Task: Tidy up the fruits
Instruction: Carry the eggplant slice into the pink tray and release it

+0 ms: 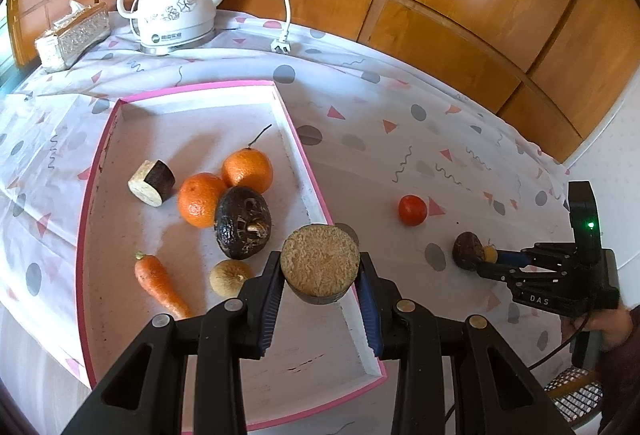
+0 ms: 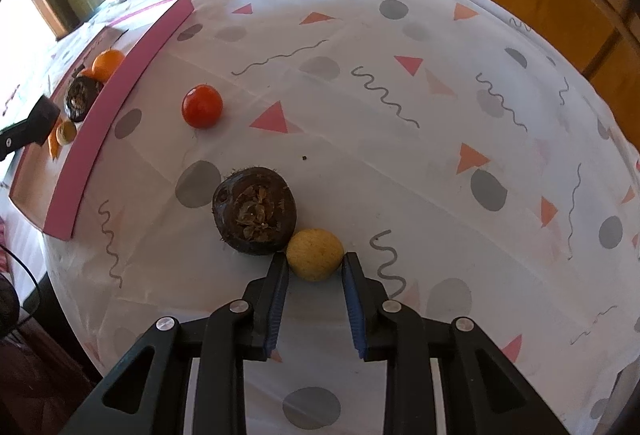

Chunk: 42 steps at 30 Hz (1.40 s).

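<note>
My left gripper (image 1: pixel 320 269) is shut on a round cut piece (image 1: pixel 318 255) with a pale face and dark skin, held above the right rim of the pink tray (image 1: pixel 308 171). The tray holds two oranges (image 1: pixel 200 199), a dark round fruit (image 1: pixel 242 223), a carrot (image 1: pixel 160 285), a small tan fruit (image 1: pixel 230 277) and another cut piece (image 1: pixel 152 182). On the cloth, my right gripper (image 2: pixel 315 262) points down, pads against both sides of a small yellow fruit (image 2: pixel 316 251). A dark fruit (image 2: pixel 254 211) touches it on the left. A red tomato (image 2: pixel 202 106) lies further off.
A white kettle (image 1: pixel 176 3), its cord and plug (image 1: pixel 282 45), and a tissue box (image 1: pixel 72 35) stand at the back by the wood-panelled wall. A person's hand (image 1: pixel 600 323) holds the right gripper near the table's right edge. Patterned cloth lies between the tray and the tomato.
</note>
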{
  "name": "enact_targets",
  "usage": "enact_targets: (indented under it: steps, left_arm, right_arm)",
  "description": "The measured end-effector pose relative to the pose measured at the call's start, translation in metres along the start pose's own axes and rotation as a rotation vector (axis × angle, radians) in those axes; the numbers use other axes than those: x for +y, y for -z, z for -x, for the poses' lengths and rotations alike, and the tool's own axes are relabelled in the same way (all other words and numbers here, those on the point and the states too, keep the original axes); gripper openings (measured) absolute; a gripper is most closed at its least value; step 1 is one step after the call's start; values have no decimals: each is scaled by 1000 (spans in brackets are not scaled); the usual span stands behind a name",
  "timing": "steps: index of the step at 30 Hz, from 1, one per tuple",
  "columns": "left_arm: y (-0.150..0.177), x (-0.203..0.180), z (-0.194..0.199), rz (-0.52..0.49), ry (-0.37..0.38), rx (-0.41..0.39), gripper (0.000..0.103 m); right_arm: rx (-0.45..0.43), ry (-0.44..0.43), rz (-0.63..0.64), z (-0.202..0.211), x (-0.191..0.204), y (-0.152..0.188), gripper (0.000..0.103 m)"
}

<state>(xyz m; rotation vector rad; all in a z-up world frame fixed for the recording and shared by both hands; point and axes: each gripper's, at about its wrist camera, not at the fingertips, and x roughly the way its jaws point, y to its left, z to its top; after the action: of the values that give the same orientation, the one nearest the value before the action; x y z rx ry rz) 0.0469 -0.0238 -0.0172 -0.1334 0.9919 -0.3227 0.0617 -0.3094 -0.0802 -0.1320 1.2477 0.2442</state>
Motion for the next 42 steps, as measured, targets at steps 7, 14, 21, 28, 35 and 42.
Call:
enact_targets:
  steps: [7, 14, 21, 28, 35, 42]
  left_arm:
    - [0, 3, 10, -5, -17, -32, 36]
    - [-2, 14, 12, 22, -33, -41, 36]
    - [-4, 34, 14, 74, -47, -41, 36]
    - [-23, 81, 24, 199, -83, -80, 36]
    - [-50, 115, 20, 299, -44, -105, 36]
    - [-67, 116, -10, 318, -43, -85, 36]
  right_arm:
    - [-11, 5, -5, 1, -9, 1, 28]
    - [-23, 37, 24, 6, 5, 6, 28]
    - [-27, 50, 42, 7, 10, 8, 28]
    - [-28, 62, 59, 6, 15, 7, 28]
    - [-29, 74, 74, 7, 20, 8, 28]
    - [-30, 76, 76, 7, 21, 8, 28]
